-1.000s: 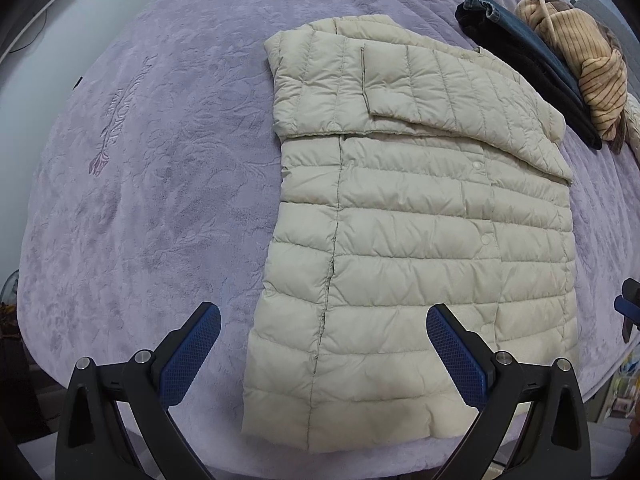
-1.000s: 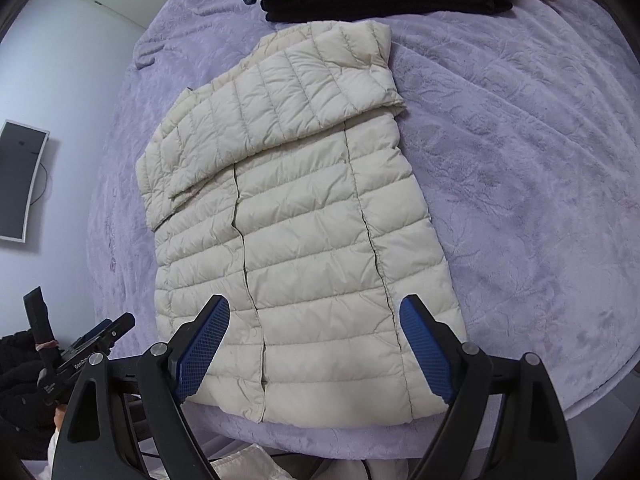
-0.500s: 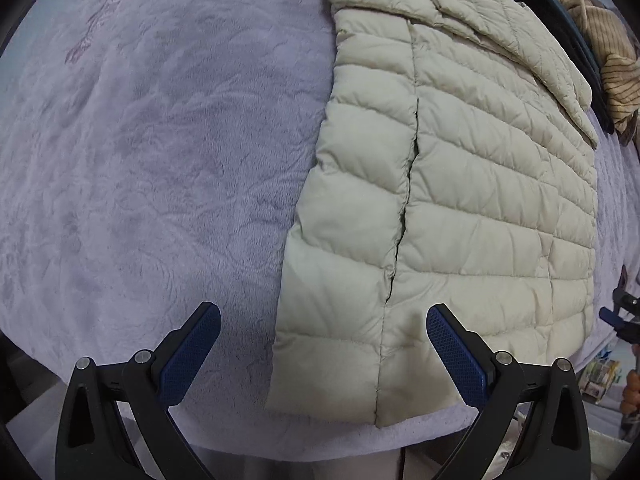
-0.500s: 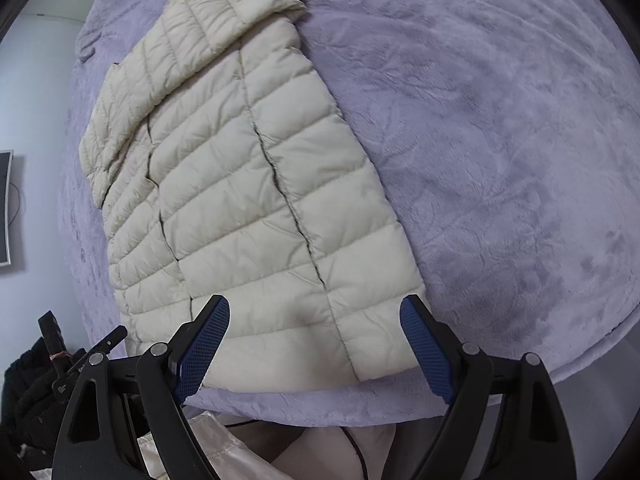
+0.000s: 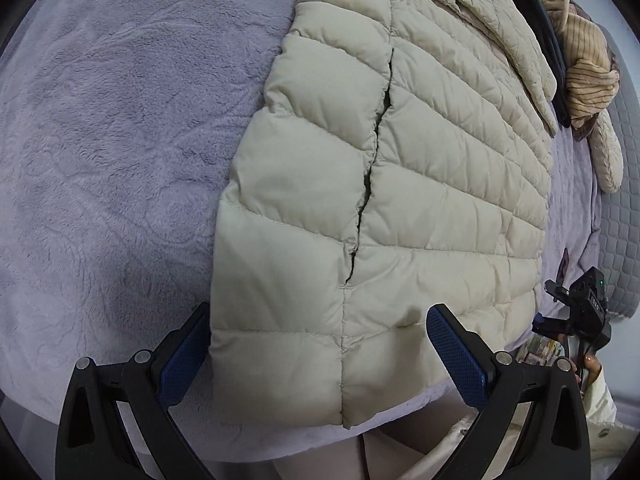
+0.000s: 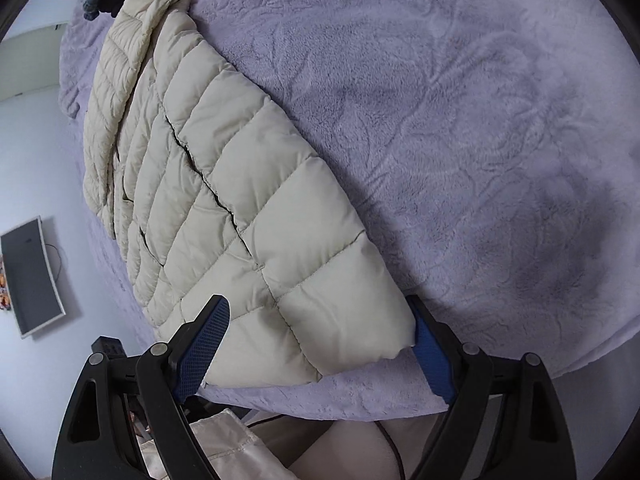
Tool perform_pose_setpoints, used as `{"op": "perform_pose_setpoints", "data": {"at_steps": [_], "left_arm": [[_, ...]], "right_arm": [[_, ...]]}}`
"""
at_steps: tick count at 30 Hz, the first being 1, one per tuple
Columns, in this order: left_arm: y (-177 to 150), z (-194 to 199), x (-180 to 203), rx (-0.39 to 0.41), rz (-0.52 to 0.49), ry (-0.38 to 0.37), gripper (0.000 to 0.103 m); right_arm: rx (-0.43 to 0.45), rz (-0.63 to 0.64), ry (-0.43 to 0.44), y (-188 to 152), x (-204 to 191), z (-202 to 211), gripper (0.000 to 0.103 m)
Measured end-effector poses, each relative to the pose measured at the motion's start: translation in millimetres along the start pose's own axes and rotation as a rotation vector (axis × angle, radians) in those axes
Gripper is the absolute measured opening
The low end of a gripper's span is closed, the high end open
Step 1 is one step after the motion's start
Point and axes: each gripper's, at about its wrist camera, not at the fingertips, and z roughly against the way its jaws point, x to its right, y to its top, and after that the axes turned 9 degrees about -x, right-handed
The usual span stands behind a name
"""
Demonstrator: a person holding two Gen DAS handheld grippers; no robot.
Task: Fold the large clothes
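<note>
Jacket point(image 5: 420, 184) flat on blanket point(image 5: 120, 140), both grippers — left point(image 5: 320, 356), right point(image 6: 320, 344) — spread wide straddling its hem corners, nothing pinched yet; risk is slick puffy fabric slipping out, or pads grabbing blanket pile too if they close low.

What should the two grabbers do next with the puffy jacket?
Probably close both. The left gripper and right gripper each stand open around a bottom corner of the jacket, which lies flat on the purple blanket. Pinching the hem would let it be lifted and folded.
</note>
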Motion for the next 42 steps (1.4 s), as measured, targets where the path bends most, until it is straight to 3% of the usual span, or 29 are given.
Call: {"op": "perform_pose_setpoints", "data": {"at_steps": [11, 15, 18, 20, 21, 23, 26, 27, 28, 37, 42], "left_arm": [[-2.2, -13.3, 22.4, -0.02, -0.047, 0.029, 0.103], [-3.8, -12.0, 31.5, 0.004, -0.04, 0.043, 0.103], [-5.8, -5.8, 28.6, 0.018, -0.037, 0.056, 0.09], [-6.6, -3.2, 26.3, 0.023, -0.033, 0.059, 0.074], [-6.5, -2.9, 26.0, 0.021, -0.033, 0.061, 0.068], [-7.5, -0.7, 20.6, 0.014, -0.035, 0.062, 0.044], [-10.3, 6.5, 17.2, 0.018, -0.061, 0.04, 0.02], [-12.2, 11.4, 14.8, 0.021, -0.068, 0.018, 0.017], [-12.9, 15.6, 14.9, 0.024, -0.074, -0.005, 0.016], [-4.1, 84.5, 20.6, 0.152, -0.097, -0.21, 0.016], [21.6, 124.2, 29.9, 0.245, -0.131, -0.231, 0.016]], "right_arm": [[-0.005, 0.02, 0.206, -1.1, -14.8, -9.6, 0.09], [-0.006, 0.038, 0.234, -3.2, -27.2, -14.1, 0.09], [-0.009, 0.041, 0.238, -3.5, -29.2, -14.8, 0.09], [-0.002, 0.034, 0.237, -4.0, -29.4, -16.7, 0.089], [-0.002, 0.03, 0.243, -3.4, -26.0, -14.6, 0.088], [-0.002, 0.016, 0.251, -2.8, -24.2, -14.8, 0.079], [0.002, 0.0, 0.234, -3.5, -21.2, -13.3, 0.041], [0.002, -0.001, 0.232, -3.6, -20.2, -13.2, 0.02], [0.007, 0.003, 0.23, -4.0, -20.3, -12.3, 0.015], [0.038, 0.143, 0.384, -4.7, -53.6, 20.1, 0.014], [0.089, 0.242, 0.443, 8.2, -93.7, 50.3, 0.014]]}}
